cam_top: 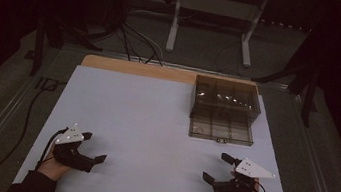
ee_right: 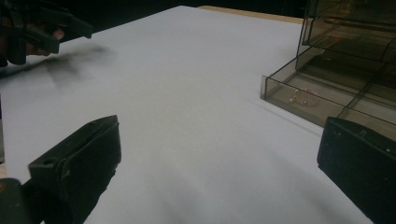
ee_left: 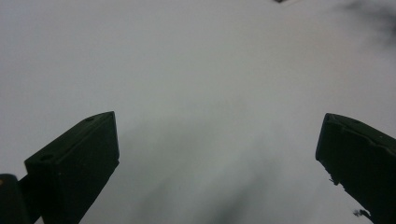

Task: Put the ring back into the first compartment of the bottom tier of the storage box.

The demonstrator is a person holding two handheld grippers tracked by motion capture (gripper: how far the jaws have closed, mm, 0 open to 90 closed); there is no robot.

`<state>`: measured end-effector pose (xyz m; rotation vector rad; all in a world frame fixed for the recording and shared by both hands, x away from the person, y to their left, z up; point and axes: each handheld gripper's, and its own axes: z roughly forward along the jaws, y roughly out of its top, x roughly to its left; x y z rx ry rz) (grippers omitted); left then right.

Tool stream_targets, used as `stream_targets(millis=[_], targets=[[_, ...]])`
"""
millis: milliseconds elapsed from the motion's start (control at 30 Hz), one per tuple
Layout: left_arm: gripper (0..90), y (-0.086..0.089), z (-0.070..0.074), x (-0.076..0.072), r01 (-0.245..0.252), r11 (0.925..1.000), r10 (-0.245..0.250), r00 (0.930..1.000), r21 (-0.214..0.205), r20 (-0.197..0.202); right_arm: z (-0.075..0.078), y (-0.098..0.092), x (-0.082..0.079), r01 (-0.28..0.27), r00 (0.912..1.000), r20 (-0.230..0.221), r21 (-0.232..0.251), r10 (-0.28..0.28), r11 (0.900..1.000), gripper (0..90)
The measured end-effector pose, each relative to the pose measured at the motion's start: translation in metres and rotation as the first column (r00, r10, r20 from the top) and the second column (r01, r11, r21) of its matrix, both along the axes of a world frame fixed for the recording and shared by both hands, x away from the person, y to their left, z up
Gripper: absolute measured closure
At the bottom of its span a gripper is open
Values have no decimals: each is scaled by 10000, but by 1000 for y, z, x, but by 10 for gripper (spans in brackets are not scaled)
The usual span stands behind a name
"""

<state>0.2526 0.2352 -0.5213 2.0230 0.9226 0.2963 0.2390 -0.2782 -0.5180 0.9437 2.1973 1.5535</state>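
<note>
— Since both claws sit empty near the bottom of the frame, has anything begun?
— I'd judge not. Left claw (cam_top: 95, 147) and right claw (cam_top: 214, 167) gape apart; the smoky compartment box (cam_top: 224, 109) waits untouched, upper right on the surface (cam_top: 146, 113).

Dim overall — the room beyond the pale counter (cam_top: 155, 119) sinks into black. Soft shadows smear the left gripper view; jaws blurred.
</note>
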Motion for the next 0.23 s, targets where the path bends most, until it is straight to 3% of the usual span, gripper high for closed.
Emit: stream_targets(millis=[233], targets=[[8,-2,-6,0,26,9999,-24,9999,138,-139,-1,0,0,-23,10000,-27,-50,23,10000,0]])
